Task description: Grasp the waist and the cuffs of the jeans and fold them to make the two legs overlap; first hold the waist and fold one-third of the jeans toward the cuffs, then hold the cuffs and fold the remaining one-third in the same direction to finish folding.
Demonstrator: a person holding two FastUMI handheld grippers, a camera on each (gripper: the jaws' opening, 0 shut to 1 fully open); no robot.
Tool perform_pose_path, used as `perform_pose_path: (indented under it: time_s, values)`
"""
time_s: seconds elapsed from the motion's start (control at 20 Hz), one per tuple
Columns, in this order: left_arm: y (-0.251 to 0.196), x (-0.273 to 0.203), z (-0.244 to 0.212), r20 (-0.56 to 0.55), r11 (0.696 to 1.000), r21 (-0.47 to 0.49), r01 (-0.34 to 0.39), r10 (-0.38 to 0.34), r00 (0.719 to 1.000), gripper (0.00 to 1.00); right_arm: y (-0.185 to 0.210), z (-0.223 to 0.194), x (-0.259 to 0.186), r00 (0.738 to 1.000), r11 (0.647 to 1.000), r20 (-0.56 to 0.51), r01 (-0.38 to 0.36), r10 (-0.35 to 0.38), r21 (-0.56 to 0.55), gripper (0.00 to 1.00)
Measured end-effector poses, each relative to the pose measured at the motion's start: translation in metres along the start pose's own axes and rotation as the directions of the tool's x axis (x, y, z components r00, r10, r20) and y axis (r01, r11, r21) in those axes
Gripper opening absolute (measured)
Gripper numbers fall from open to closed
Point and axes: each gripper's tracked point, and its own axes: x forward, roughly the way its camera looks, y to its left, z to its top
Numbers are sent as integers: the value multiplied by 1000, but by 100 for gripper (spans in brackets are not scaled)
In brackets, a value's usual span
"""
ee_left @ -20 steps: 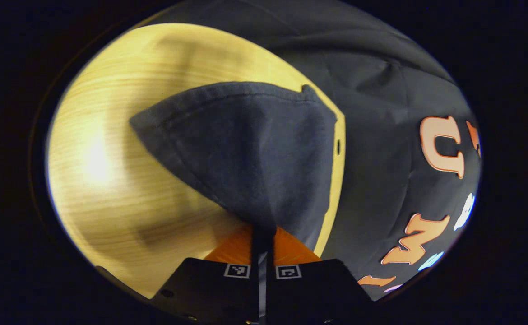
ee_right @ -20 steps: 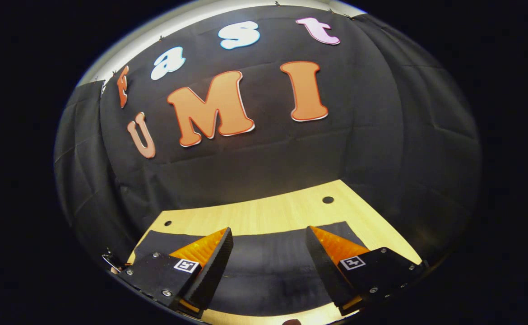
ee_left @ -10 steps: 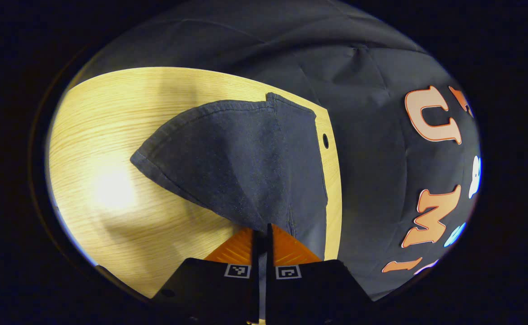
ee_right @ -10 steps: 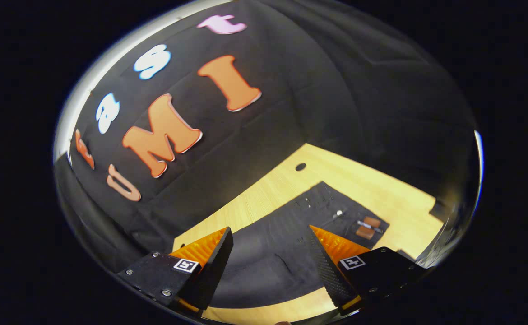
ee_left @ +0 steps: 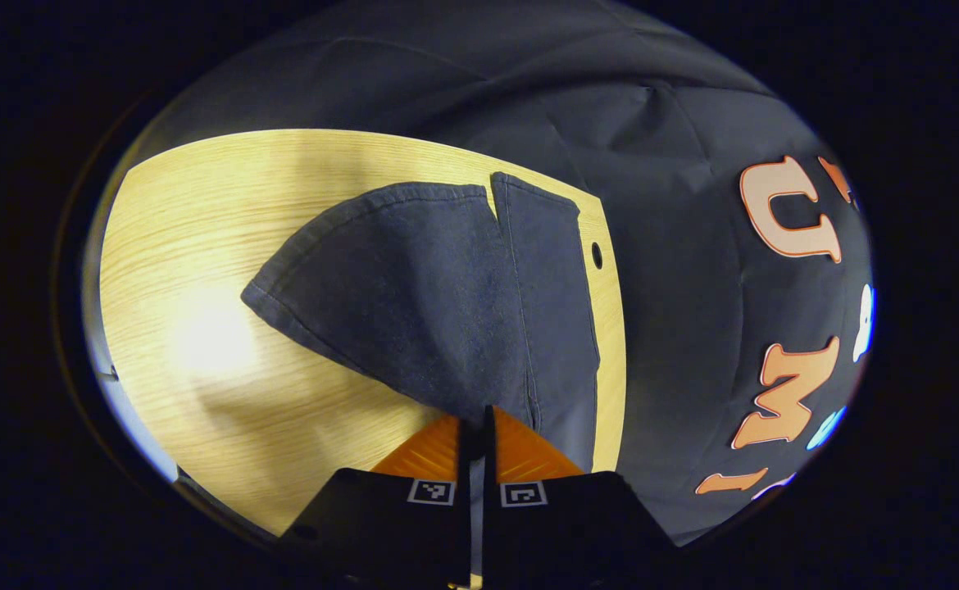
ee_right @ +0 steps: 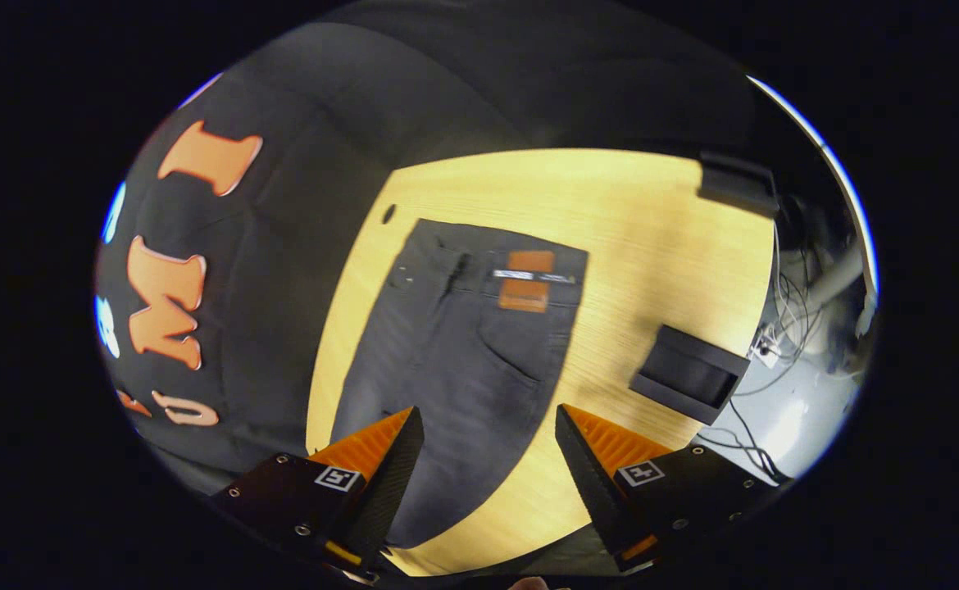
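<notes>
The wooden tabletop (ee_right: pixel 660 229) is now seen almost whole in the right gripper view, which has swung round from the booth wall over the last second. The dark jeans (ee_right: pixel 455 360) lie flat on it, legs overlapped, the waist with its brown patch (ee_right: pixel 526 283) far from the camera. The right claw (ee_right: pixel 486 459) is held apart above the thigh area. The left claw (ee_left: pixel 476 447) stays clamped on the cuff end (ee_left: pixel 447 295), barely shifted.
</notes>
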Motion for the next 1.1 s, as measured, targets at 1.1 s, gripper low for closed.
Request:
perform_pose_path:
  time_s: [1.1]
  values:
    - [-2, -3, -3, -37, 999, -45, 15, -16, 999, 6, 13, 20, 79, 988, 974, 56, -154, 146, 166, 74]
